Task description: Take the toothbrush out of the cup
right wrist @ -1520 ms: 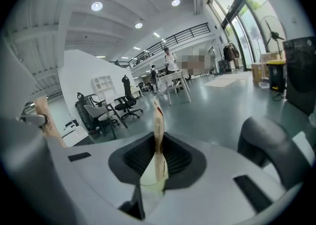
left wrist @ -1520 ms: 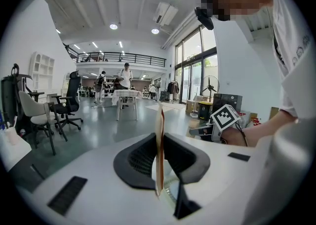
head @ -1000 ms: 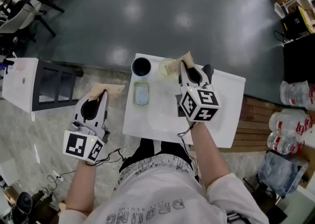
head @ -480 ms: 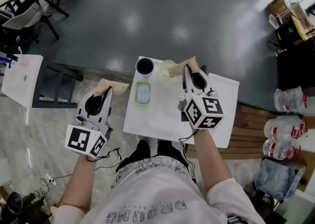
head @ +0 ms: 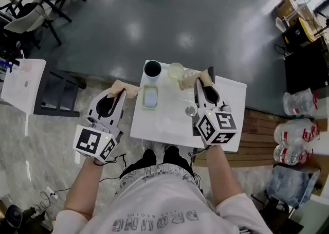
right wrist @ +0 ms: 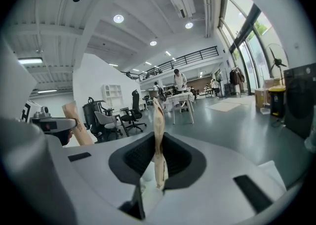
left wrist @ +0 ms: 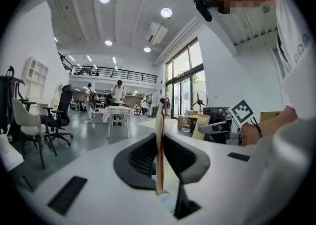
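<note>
R gripper (head: 197, 79) & L gripper (head: 122, 90) higher vs before, jaws together.

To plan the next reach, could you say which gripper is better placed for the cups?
Probably the right gripper: it hangs over the table beside the clear cup, while the left gripper is off the table's left edge.

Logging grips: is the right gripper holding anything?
No, the right gripper has its jaws pressed together with nothing between them.
</note>
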{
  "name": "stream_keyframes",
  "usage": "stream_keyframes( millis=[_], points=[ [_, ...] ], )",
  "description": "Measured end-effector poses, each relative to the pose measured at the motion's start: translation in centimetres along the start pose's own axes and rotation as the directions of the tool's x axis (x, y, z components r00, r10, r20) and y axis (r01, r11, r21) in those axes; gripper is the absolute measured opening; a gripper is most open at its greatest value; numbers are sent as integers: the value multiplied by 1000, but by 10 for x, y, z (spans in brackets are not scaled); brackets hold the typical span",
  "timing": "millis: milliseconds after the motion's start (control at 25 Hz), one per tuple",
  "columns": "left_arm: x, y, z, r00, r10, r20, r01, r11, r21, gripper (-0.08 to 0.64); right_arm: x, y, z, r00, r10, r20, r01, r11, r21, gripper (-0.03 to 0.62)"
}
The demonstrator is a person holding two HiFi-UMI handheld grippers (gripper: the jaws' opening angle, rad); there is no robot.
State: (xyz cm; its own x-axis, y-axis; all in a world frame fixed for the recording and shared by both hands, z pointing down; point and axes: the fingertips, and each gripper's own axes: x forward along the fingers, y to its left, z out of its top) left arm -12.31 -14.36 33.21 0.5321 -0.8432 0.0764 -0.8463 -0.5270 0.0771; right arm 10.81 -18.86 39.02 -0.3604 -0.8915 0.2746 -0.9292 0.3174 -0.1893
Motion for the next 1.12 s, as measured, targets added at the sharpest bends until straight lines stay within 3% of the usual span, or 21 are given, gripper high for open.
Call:
stream_keyframes(
  millis=[400,1120],
  points=[
    [4,-6,3,998,-56,12,56,998,2,61,-33,19,3,1000,28,14,-29,999,36,55],
    [1,-18,-4,996,-90,27,90,996,-27,61,-70,39,0,995,100,5,-100,995,-28,54]
  ],
)
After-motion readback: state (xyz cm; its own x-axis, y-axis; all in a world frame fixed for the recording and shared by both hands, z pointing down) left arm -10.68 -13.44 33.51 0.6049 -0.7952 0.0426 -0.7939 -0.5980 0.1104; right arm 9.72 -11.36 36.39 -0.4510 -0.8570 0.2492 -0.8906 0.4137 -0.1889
